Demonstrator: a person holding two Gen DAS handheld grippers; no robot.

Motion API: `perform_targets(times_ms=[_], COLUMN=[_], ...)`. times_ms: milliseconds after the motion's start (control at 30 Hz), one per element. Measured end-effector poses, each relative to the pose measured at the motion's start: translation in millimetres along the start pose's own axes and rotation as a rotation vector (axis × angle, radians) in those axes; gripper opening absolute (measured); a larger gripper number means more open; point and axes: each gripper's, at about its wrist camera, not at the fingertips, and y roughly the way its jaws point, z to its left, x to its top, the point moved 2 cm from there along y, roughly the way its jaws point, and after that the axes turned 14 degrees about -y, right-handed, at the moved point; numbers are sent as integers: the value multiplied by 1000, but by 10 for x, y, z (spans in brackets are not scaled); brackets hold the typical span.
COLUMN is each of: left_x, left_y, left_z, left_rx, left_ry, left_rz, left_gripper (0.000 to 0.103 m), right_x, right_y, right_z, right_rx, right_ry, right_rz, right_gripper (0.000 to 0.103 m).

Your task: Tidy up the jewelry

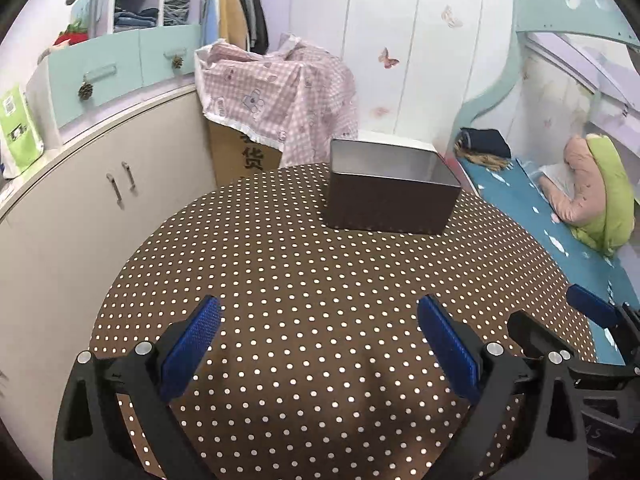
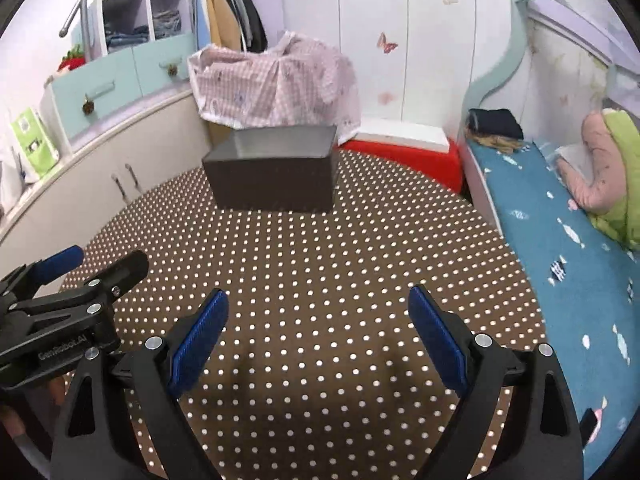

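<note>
A dark brown open box (image 1: pixel 390 196) with a silvery inside stands at the far side of the round table with a brown polka-dot cloth (image 1: pixel 312 280). It also shows in the right wrist view (image 2: pixel 276 174). I see no jewelry in either view. My left gripper (image 1: pixel 318 312) is open and empty over the near part of the table. My right gripper (image 2: pixel 318 304) is open and empty too, beside the left one. The left gripper shows at the left edge of the right wrist view (image 2: pixel 96 262).
A cream cabinet (image 1: pixel 100 200) with teal drawers stands to the left. A cardboard box under pink checked cloth (image 1: pixel 280 96) is behind the table. A red stool (image 2: pixel 404 156) and a bed with a blue sheet (image 2: pixel 560 248) are to the right.
</note>
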Motion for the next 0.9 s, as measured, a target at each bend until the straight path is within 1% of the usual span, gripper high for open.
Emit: perform_targets(times_ms=[100,167,200,300,333,433,633,767,900], left_x=[-10,-30,-36,-7,21,98,132,149,137], left_y=[-49,-97,-170,-440,-559,-785,-1037,-1025,-1009], left_z=[-6,-29,-44,-97,-139,-208,-262,-250,-257], left_rx=[-4,-13,-20,-32,-31,-29,-44,-59,-54], left_ry=[-7,-2,1,18,37,80,79,69,77], left_rz=[-33,-26,-48,-157,-211,-323,-444,-426,-424], left_gripper=[95,95,95,95,95,95,95,95,95], right_x=[9,18,27,109,138,202,271,278,257], right_y=[-50,-111,-174,-404,-503,-723,-971,-1009,-1007], right_z=[13,5,3,23,28,33,22,12,-4], right_rx=[-15,-20,-29,-78,-100,-140,-168,-166,-164], right_ry=[-2,1,-1,-19,-23,-34,-36,-34,-32], right_rz=[-11,-22,-43,-123,-161,-231,-295,-295,-287], right_gripper=[88,88,88,88,88,88,88,88,88])
